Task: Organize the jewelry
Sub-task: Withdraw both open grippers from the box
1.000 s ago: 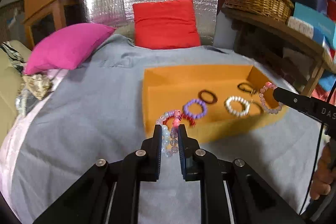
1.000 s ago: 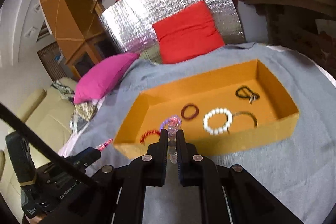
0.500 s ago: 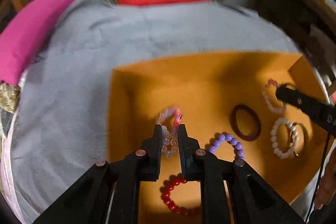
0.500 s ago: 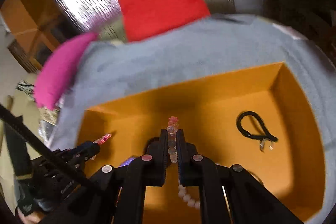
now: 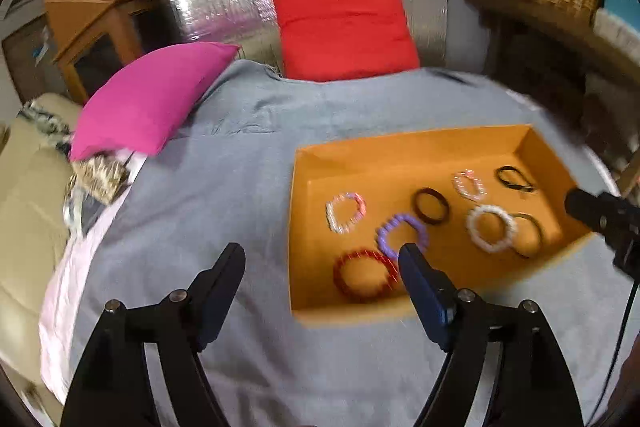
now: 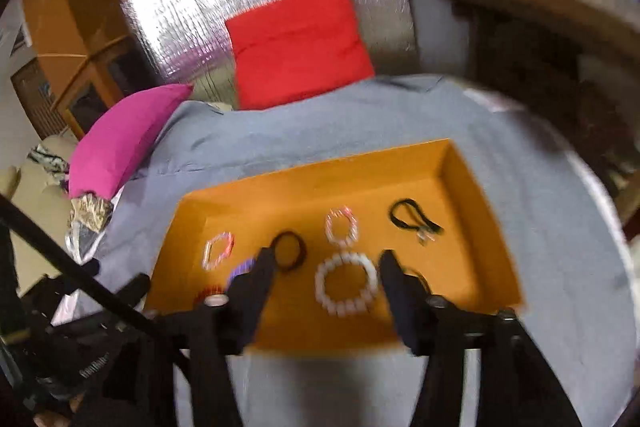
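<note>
grey bedspread point(image 5: 224, 195): red bracelet point(image 5: 366, 273) whole only in left view; both jaws opening, empty.

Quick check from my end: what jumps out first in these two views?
The orange tray on the grey blanket, holding beaded and dark bracelets scattered over its floor, the white bracelet boldest. Behind it, a red cushion leans on silver foil, a pink pillow to its left. Both tongs are opening, nothing between them.

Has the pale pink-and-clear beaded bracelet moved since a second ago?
Yes. The pale pink-and-clear beaded bracelet left the left claw and now lies inside the orange cardboard tray, near its left wall.
</note>
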